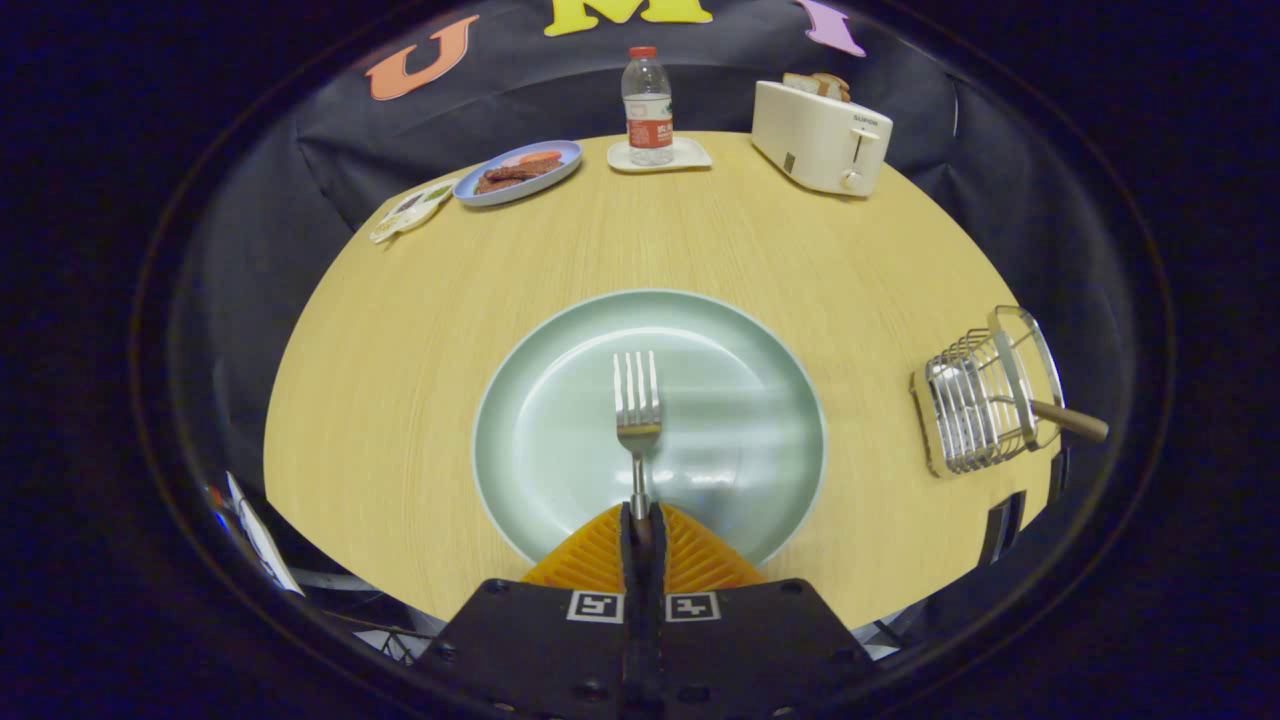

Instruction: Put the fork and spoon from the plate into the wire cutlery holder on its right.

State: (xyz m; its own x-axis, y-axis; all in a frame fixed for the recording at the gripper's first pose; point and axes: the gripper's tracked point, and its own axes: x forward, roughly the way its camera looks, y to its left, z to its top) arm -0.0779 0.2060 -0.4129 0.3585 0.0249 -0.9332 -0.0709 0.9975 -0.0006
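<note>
I am holding the fork [637,405] in the hand-held gripper [641,520], whose two orange ribbed fingers [590,562] are pressing together on the lower end of its handle. The fork's long axis is running straight ahead along the line of the fingers, tines pointing away from me toward the far side of the counter [400,330]. It is sticking out just beyond the fingertips, over the pale green plate [540,450]; I cannot tell whether the tines are touching the plate or riding above it. The wire cutlery holder [975,410] is sitting well off to the right of the plate near the counter's edge, and a wooden handle [1070,420] is already poking out of it. At the far side I am seeing a water bottle [648,105], a toaster [820,135] and a small blue plate [518,172] with food.
</note>
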